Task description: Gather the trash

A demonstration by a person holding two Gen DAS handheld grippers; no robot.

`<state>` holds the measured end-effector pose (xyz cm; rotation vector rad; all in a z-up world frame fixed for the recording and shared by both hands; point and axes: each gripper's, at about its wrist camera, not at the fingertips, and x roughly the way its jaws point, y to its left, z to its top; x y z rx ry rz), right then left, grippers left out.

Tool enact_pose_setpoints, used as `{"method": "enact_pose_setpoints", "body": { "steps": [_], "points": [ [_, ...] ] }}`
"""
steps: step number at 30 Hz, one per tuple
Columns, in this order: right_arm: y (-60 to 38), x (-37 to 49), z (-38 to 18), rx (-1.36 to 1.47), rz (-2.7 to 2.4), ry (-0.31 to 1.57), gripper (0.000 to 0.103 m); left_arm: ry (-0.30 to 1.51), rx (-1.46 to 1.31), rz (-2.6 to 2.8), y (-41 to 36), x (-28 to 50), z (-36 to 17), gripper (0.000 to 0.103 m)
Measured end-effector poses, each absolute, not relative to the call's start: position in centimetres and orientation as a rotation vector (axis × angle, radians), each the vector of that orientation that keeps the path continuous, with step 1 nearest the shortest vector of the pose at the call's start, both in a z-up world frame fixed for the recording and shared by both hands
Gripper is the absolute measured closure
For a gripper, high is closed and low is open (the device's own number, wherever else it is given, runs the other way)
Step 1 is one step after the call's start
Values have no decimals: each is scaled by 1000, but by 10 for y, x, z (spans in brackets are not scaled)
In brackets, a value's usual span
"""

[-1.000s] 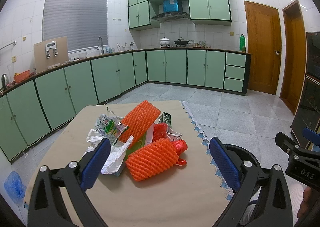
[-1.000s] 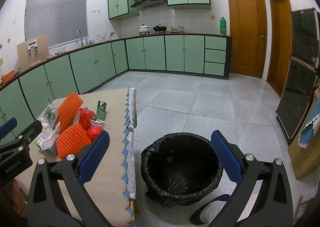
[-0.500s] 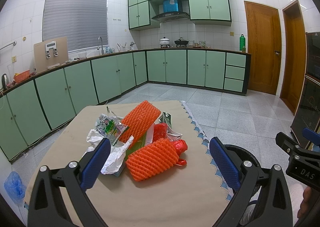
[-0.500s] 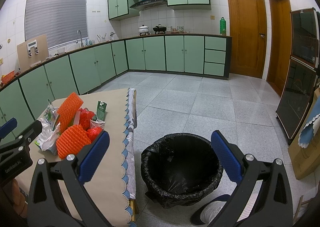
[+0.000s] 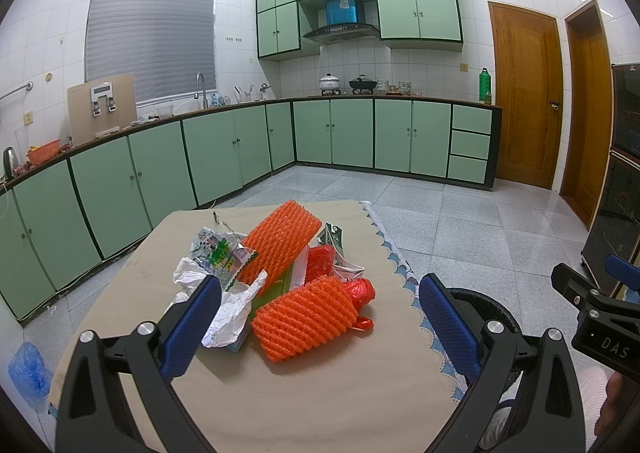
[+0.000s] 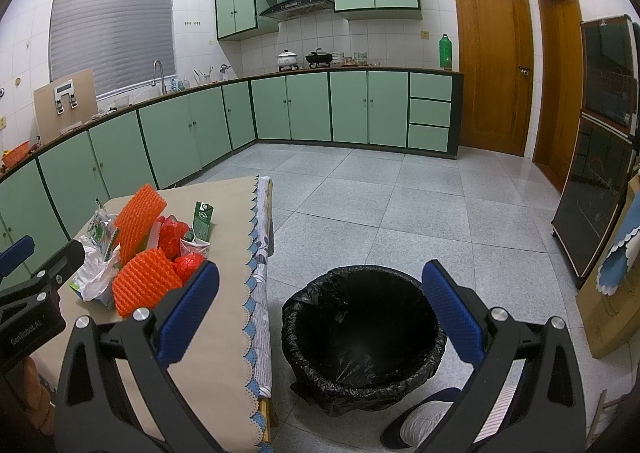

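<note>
Ribbed orange foam netting (image 5: 306,318) on matt beige tablecloth (image 5: 320,393); glossy black bin liner (image 6: 362,337).

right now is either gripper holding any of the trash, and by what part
Nothing is held. The left gripper and right gripper are both open and empty; the trash pile lies untouched on the table.

green cabinets (image 5: 352,133), wooden door (image 6: 492,65), range hood (image 5: 342,31), window blind (image 5: 150,37)

— Where does the trash pile (image 5: 288,285) sit?
— On the table (image 5: 312,393), toward its far half. One foam net (image 5: 306,319) lies nearest, another (image 5: 280,243) leans behind it, a carton (image 6: 202,227) at the far right.
— And the bin (image 6: 362,337)?
— On the floor, just right of the table.
</note>
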<state>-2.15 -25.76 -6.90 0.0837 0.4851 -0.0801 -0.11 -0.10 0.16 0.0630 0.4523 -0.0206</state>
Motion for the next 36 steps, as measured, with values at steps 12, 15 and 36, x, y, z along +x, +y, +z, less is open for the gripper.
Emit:
{"method": "enact_pose_setpoints", "body": {
  "steps": [12,15,36],
  "points": [
    [-258,-19,-66,78,-73,481,5,446,65,-13,2,-1,3,6],
    [-253,-11,-63,68,-56,472,5,438,60,16,15,3,7,6],
    [-124,67,-91,-12,237,524,12,532,14,327,171,38,-46,6]
  ]
}}
